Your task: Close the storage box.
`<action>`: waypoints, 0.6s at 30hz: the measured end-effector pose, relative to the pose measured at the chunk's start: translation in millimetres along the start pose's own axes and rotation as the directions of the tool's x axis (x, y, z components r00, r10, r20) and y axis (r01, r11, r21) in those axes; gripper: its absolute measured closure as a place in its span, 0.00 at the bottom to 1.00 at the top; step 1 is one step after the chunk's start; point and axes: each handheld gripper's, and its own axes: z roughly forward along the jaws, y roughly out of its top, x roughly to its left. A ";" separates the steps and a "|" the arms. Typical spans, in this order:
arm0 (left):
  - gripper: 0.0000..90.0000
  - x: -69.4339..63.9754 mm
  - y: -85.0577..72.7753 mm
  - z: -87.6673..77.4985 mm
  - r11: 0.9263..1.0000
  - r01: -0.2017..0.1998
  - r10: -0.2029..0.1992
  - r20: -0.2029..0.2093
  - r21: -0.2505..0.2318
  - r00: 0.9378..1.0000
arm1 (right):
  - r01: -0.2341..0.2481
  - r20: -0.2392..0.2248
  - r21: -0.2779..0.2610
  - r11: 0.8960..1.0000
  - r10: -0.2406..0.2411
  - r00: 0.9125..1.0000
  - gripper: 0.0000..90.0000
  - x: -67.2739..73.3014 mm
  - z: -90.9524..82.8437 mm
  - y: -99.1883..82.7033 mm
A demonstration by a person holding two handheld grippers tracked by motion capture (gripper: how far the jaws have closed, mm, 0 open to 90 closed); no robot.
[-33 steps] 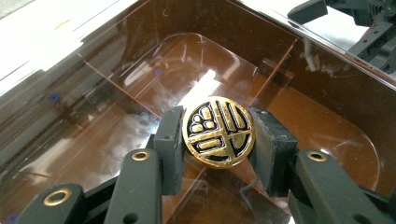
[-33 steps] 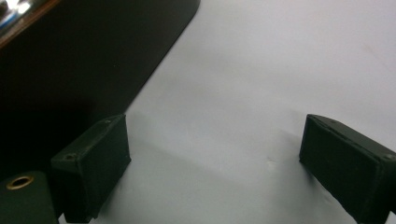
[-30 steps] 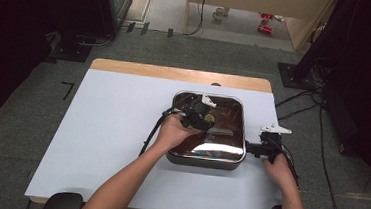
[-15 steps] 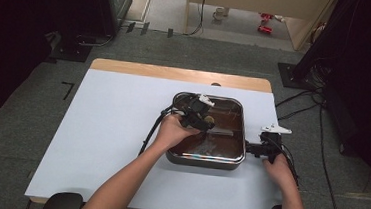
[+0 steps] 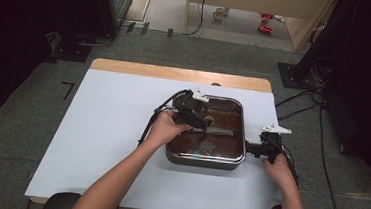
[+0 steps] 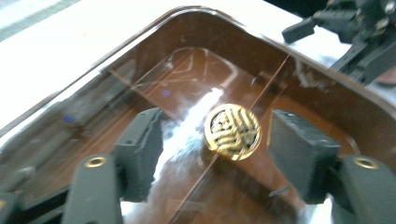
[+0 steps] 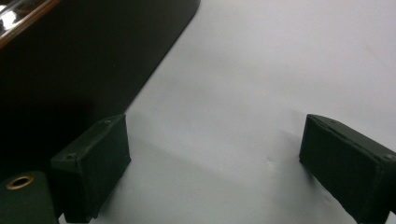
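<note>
Left tool (image 6: 217,144), mid-frame, has just been opening around the brass knob (image 6: 232,129) without touching; centre it before squeezing. Right tool (image 7: 212,163) open beside the pan (image 5: 204,159).

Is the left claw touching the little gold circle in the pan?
Apart. The left gripper view shows the left claw open, with gaps beside the gold circle.

- Brown tray (image 6: 327,79) in the left gripper view: near wall and both lower corners cut off by the frame; its glossy floor is smeared by blur and glare.
- Gold round grate (image 5: 209,120), high view: too small to make out its pattern.
- Right gripper (image 6: 355,32), left gripper view: cropped at the top right corner, blurred.
- Tray wall (image 7: 70,60), right gripper view: a dark mass without detail, cut off at top and left.
</note>
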 end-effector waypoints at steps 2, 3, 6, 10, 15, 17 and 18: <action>0.35 2.1 -3.1 -5.4 1.000 -0.012 0.012 0.013 0.008 1.000 | -0.001 0.000 0.000 1.000 0.001 1.000 0.09 0.1 0.0 0.0; 0.35 4.0 -4.8 -8.5 1.000 0.004 -0.004 0.023 0.010 1.000 | -0.001 0.000 0.000 1.000 0.001 1.000 0.09 0.0 0.0 0.0; 0.32 12.0 -11.8 -17.7 0.995 0.095 -0.094 0.074 -0.023 0.993 | -0.002 0.000 0.001 1.000 0.002 1.000 0.09 0.1 -0.1 0.1; 0.31 21.5 -26.3 -34.4 0.985 0.159 -0.155 0.066 -0.067 0.986 | 0.000 0.001 0.000 1.000 0.000 1.000 0.09 0.1 0.0 0.0; 0.31 25.8 -39.9 -51.0 0.986 0.148 -0.147 0.025 -0.082 0.989 | 0.002 0.000 0.000 1.000 -0.002 1.000 0.09 -0.1 0.0 0.1; 0.31 26.4 -42.8 -53.5 0.985 0.150 -0.149 0.020 -0.084 0.989 | 0.001 0.000 0.001 1.000 -0.001 1.000 0.09 0.0 0.0 0.1; 0.31 26.9 -45.9 -55.7 0.985 0.149 -0.148 0.016 -0.082 0.989 | 0.001 0.000 0.001 1.000 -0.001 1.000 0.09 0.0 0.0 0.1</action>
